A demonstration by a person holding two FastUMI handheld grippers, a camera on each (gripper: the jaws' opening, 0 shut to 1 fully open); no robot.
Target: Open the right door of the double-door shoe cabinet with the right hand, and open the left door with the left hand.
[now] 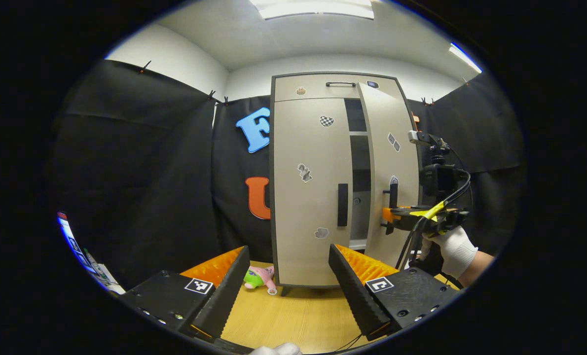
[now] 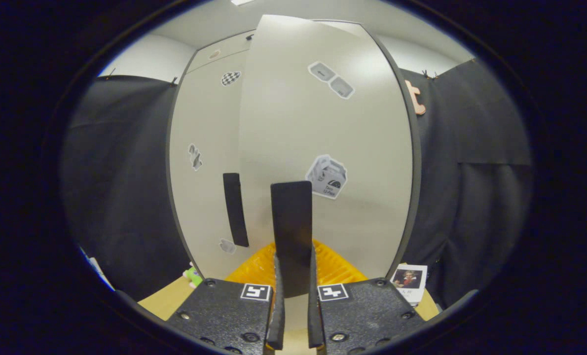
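Right gripper [image 2: 293, 291] clamped on right door's handle [image 2: 291, 231] — door [image 2: 323, 148] partly ajar, swinging stiffly on hinges. Left gripper [image 1: 286, 291] spread apart, short of left door [image 1: 306, 197]; grip its upright handle [image 1: 342, 204] — light panel.

The left gripper [image 1: 286, 283] points forward with its jaws spread wide and nothing between them; part of the white-gloved hand [image 1: 277, 349] holding it peeks in just below the fingers. The right gripper [image 2: 293, 296] has its two fingers pressed in from either side on the right door's handle [image 2: 292, 231], which rises upright from between them; seen from the left gripper view, it reaches in level (from the far right), carried by a gloved hand [image 1: 454, 251] beneath it.
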